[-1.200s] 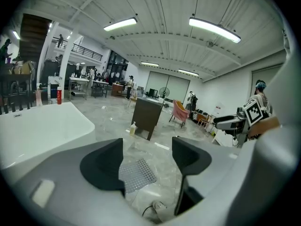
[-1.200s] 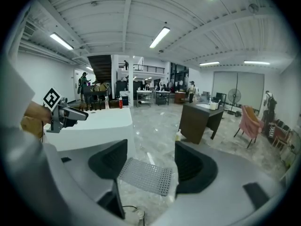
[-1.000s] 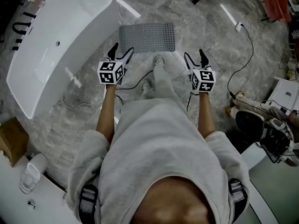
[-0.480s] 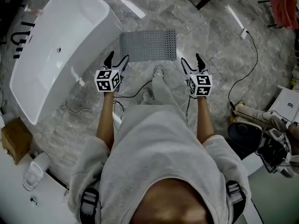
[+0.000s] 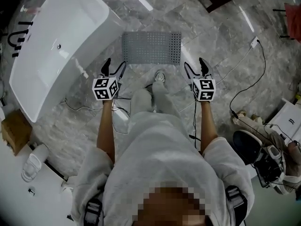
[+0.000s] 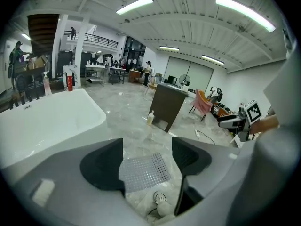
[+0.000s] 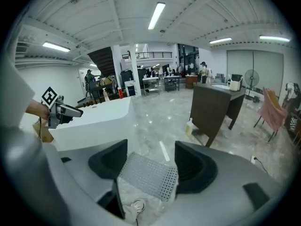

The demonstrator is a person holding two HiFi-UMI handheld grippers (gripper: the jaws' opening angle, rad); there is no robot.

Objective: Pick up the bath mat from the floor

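A grey perforated bath mat (image 5: 151,47) lies flat on the marble floor beside the white bathtub (image 5: 51,46). My left gripper (image 5: 113,66) hovers open just short of the mat's near left corner. Level with it, my right gripper (image 5: 196,66) stands open off the mat's near right corner. Neither holds anything. The mat (image 6: 143,172) shows between the left jaws in the left gripper view, and the mat (image 7: 148,175) shows between the right jaws in the right gripper view. The person's feet (image 5: 159,75) stand just in front of the mat's near edge.
Black and white cables (image 5: 244,79) trail over the floor at the right. A dark cabinet (image 7: 216,109) with a soap bottle (image 7: 189,126) stands beyond the mat. A cardboard box (image 5: 13,131) and a white bin (image 5: 32,168) sit at the lower left.
Both grippers have sunk toward the floor and moved forward, closer to the mat's near corners. Their jaws stayed as wide as before. The mat has not moved.
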